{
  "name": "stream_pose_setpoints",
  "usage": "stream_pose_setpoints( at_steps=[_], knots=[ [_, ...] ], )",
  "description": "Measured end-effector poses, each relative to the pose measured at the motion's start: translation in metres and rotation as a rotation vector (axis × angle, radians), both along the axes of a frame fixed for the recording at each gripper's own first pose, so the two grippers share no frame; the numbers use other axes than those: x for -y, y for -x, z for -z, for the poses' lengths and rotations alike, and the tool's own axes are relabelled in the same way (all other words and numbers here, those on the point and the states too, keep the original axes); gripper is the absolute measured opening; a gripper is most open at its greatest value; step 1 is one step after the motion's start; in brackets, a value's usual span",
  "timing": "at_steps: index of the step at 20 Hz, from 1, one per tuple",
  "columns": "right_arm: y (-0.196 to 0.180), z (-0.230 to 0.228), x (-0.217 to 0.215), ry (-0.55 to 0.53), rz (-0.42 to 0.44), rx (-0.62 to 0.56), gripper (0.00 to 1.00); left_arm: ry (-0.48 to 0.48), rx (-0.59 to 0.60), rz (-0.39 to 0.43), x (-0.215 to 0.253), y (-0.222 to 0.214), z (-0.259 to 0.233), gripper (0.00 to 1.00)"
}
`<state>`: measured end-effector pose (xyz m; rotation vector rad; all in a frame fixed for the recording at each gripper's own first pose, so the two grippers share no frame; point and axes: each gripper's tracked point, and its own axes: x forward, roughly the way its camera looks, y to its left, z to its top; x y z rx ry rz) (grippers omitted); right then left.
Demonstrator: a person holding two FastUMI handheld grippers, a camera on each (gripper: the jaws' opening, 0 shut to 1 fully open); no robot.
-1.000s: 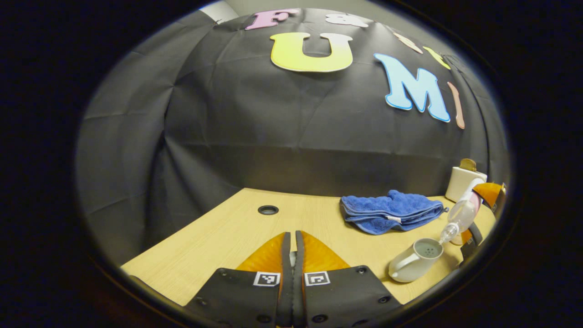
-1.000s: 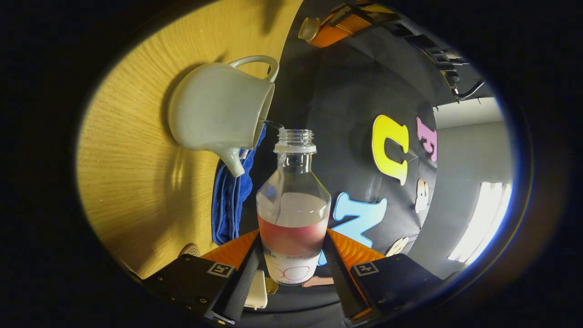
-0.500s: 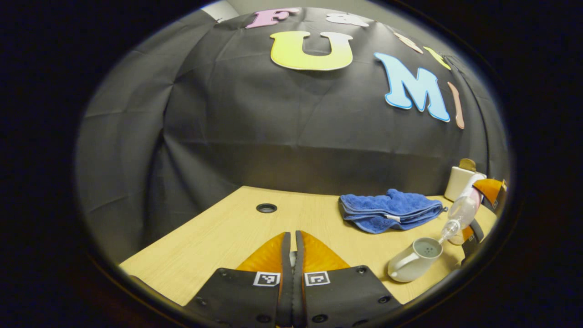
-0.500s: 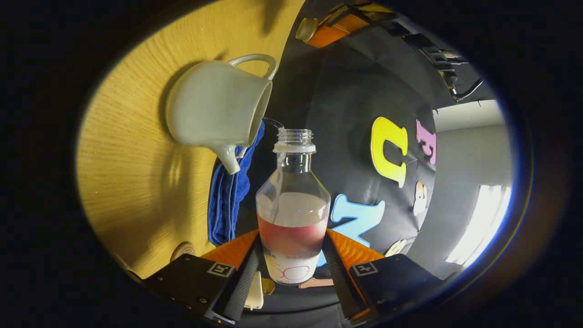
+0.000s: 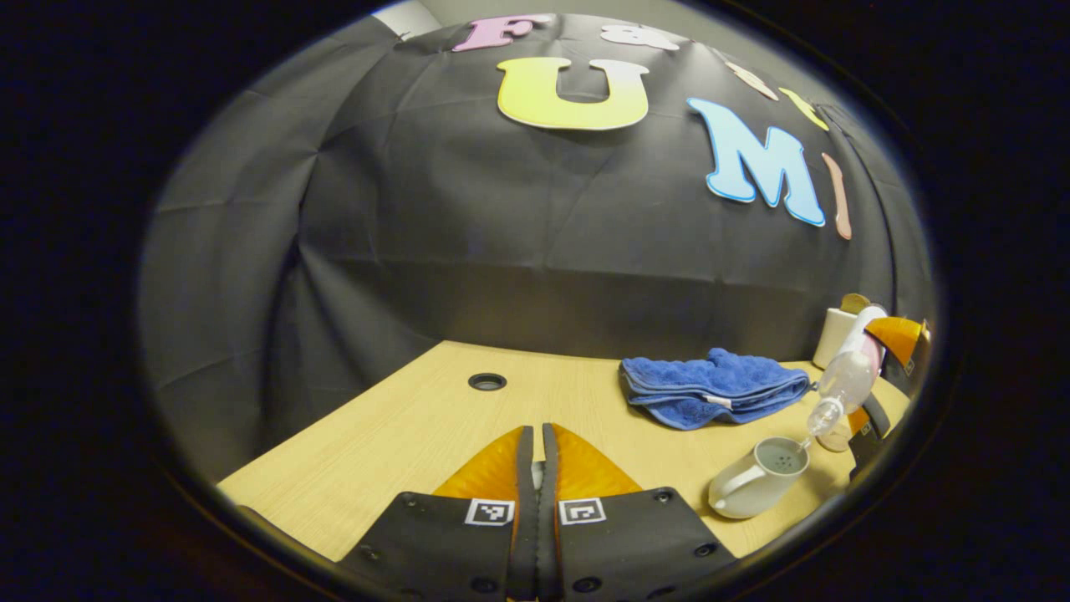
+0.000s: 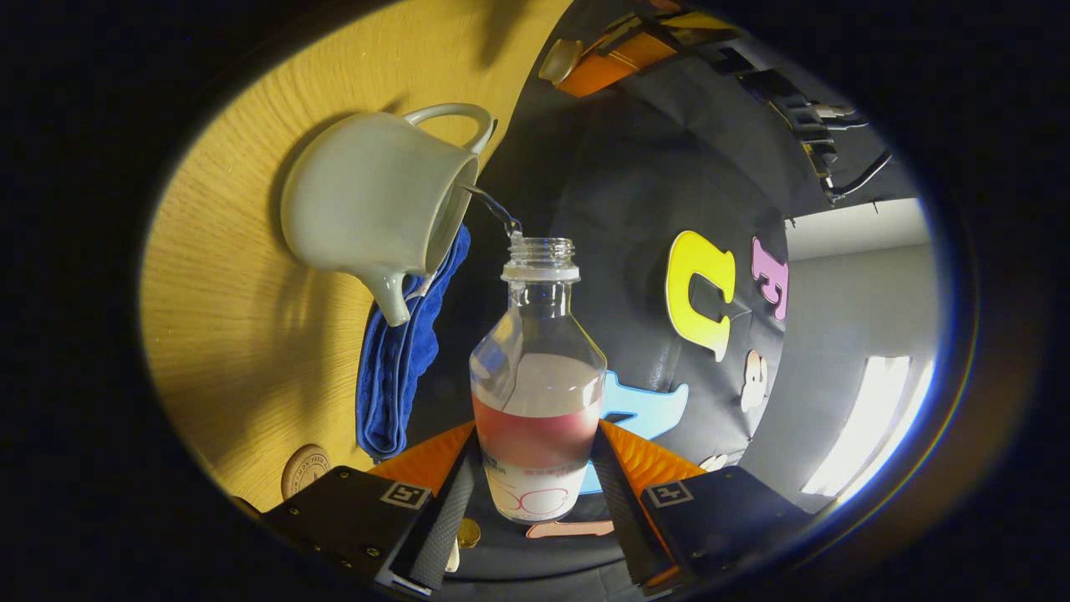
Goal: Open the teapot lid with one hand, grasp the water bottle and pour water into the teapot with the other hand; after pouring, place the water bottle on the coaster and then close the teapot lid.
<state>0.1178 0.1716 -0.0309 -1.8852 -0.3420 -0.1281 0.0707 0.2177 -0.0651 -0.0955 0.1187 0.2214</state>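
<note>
bottle (image 6: 538, 380) in right claw (image 6: 535, 493), label unreadable

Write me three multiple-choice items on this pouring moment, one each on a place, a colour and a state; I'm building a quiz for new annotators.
1. Where does the folded towel lie?
A. On the table behind the teapot, toward the wall
B. Draped over the teapot
C. Under the coaster

2. What colour is the towel?
A. White
B. Blue
C. Green

3. What is the state of the water bottle?
A. Capped and standing on the coaster
B. Lying loose on the table
C. Uncapped, held in the right tongs, tipped toward the teapot

Answers:
1. A: in the left gripper view it lies on the table beyond the teapot.
2. B: it shows blue in both views.
3. C: the right tongs clamp its body, its mouth is bare, and a thin stream runs into the open teapot; the coaster is bare.
</note>
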Motion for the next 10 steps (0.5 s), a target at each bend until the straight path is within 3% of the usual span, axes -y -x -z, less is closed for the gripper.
stream_pose_setpoints(
  at_steps=[10],
  knots=[
    [-0.006,-0.016,0.006,0.058,0.004,0.029,0.78,0.004,-0.011,0.009,0.001,-0.001,0.004,0.07]
  ],
)
